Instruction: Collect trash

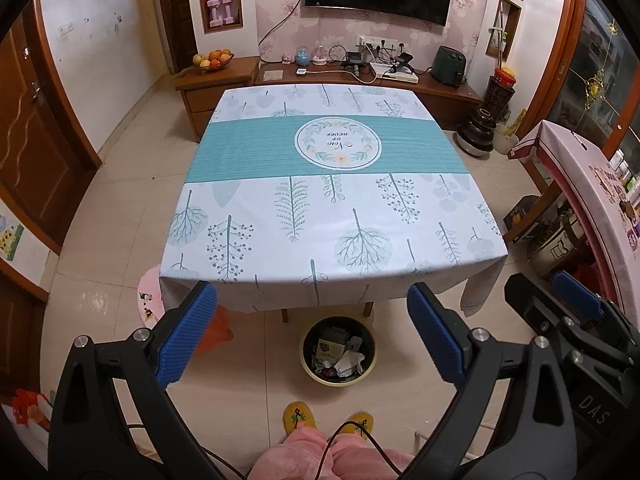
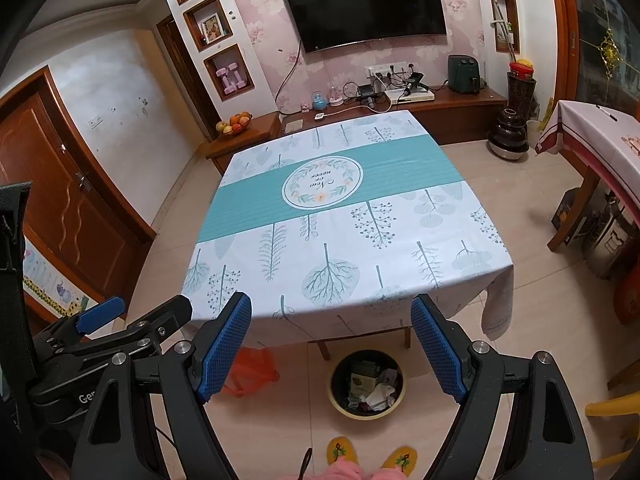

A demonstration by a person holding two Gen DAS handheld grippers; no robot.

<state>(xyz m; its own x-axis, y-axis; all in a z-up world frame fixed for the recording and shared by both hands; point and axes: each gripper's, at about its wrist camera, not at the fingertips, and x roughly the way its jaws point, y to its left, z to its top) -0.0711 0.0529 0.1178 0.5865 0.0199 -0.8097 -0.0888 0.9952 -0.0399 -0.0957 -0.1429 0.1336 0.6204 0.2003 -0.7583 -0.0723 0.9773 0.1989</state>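
Observation:
A round trash bin (image 1: 338, 354) with a yellow rim stands on the floor under the table's near edge, holding crumpled paper and wrappers (image 1: 348, 362). It also shows in the right wrist view (image 2: 367, 386). My left gripper (image 1: 312, 336) is open and empty, held above the floor in front of the table. My right gripper (image 2: 332, 346) is open and empty beside it; it shows at the right in the left wrist view (image 1: 576, 300). The table (image 1: 336, 208) wears a white and teal leaf-print cloth with nothing on it.
An orange plastic bag (image 2: 252, 372) lies on the floor left of the bin. A pink stool (image 1: 150, 296) stands at the table's near left corner. A second table (image 2: 600, 140) and a cooker (image 1: 560, 240) stand at right. A TV cabinet (image 1: 320, 76) is behind. My slippered feet (image 1: 298, 416) are below.

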